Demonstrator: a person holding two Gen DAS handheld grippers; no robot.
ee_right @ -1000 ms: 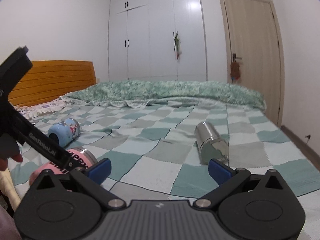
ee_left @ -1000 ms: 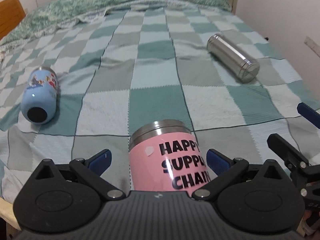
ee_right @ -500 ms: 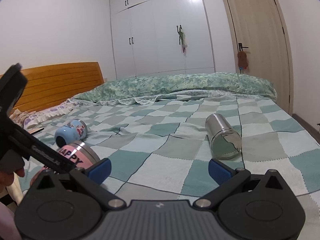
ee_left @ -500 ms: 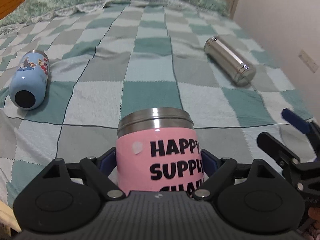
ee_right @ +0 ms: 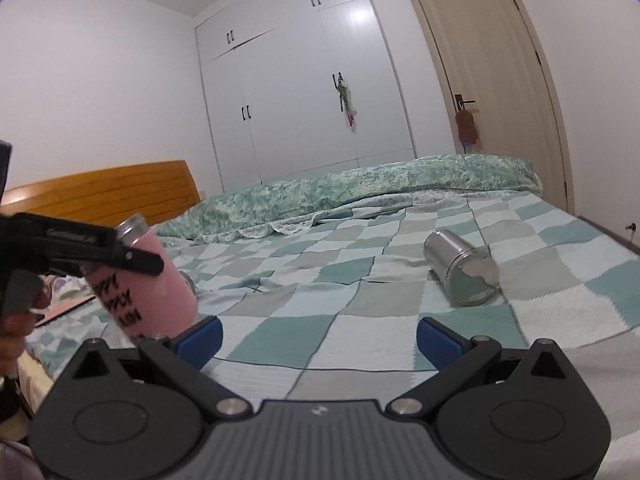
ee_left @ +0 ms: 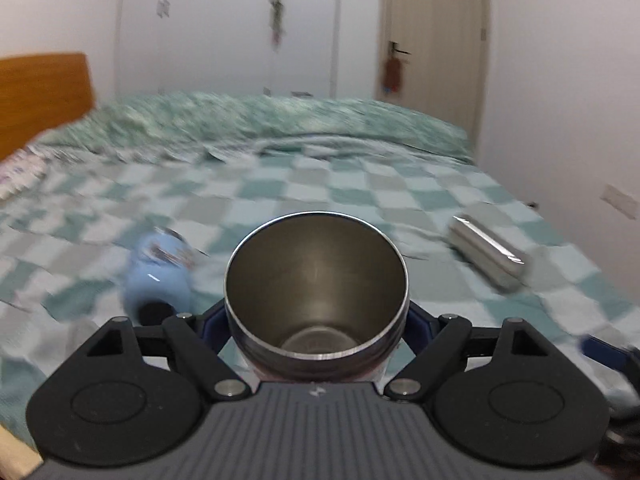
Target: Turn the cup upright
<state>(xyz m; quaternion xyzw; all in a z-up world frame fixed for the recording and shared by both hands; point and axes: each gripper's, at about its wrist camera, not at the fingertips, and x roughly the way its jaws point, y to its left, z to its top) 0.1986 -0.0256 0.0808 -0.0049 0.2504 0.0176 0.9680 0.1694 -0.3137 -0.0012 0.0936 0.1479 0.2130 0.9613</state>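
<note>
My left gripper point(ee_left: 316, 322) is shut on the pink steel cup point(ee_left: 316, 288). The cup is lifted off the bed and its open mouth faces my left wrist camera. In the right wrist view the pink cup point(ee_right: 148, 280) hangs tilted in the air at the left, mouth up and to the left, held by the left gripper point(ee_right: 120, 254). My right gripper point(ee_right: 318, 334) is open and empty, low over the near part of the checkered blanket point(ee_right: 360, 280).
A blue bottle point(ee_left: 158, 276) lies on its side left of the pink cup. A steel cup point(ee_right: 460, 268) lies on its side at the right, also in the left wrist view point(ee_left: 486, 252). A green duvet point(ee_right: 360, 188), headboard point(ee_right: 100, 196), wardrobe and door stand beyond.
My left gripper closed on the pink cup, lifted it off the blanket and tilted it, so the camera now looks into its mouth. The right gripper has risen slightly and stays open.
</note>
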